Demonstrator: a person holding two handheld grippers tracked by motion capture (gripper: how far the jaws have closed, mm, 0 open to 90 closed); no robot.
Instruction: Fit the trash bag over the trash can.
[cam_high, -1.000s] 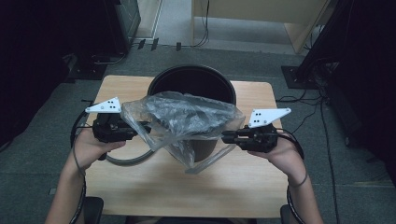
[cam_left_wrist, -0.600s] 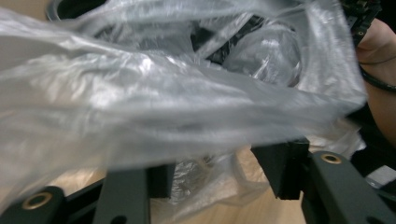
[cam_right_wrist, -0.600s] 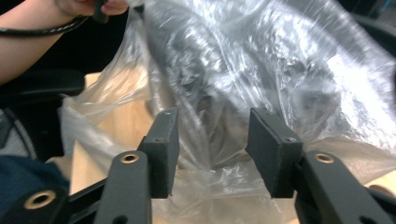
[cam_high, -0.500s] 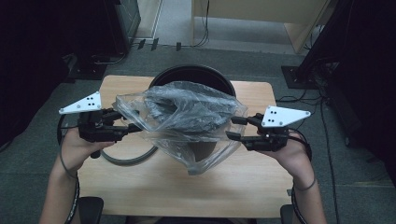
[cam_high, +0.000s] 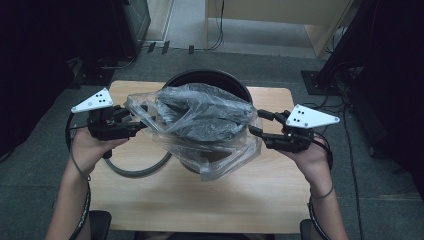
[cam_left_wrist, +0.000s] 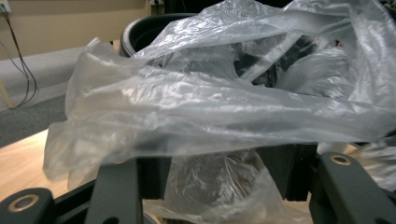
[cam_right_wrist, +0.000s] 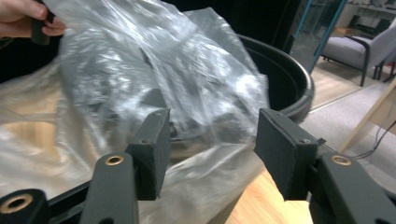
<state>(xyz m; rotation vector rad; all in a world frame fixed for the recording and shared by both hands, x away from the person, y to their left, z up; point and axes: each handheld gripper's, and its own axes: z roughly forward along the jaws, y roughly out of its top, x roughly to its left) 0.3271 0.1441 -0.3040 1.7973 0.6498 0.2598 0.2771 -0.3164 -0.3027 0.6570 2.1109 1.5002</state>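
Observation:
A crumpled clear plastic bag (cam_high: 200, 120) lies draped over the mouth of a black round bin (cam_high: 210, 75) on the wooden table (cam_high: 200, 200). My left gripper (cam_high: 137, 121) is at the bag's left edge. Its jaws have just been opening, and in the left gripper view loose film of the bag (cam_left_wrist: 210, 107) lies across and between them without being pinched by the left gripper (cam_left_wrist: 212, 172). My right gripper (cam_high: 257, 123) is at the bag's right edge. It too has just been opening, and the right gripper (cam_right_wrist: 210, 149) has bag film (cam_right_wrist: 140, 70) hanging in its gap, unpressed.
A grey ring (cam_high: 140, 172) lies on the table beside the bin, under my left hand. The bin's rim (cam_right_wrist: 289, 79) curves just beyond the right jaws. Dark cabinets, cables and grey carpet surround the table; a wooden desk stands at the back.
Both grippers went from shut on the bag's edges to open. The hands drew slightly apart, and the bag spread wider and now rests loose over the bin's mouth.

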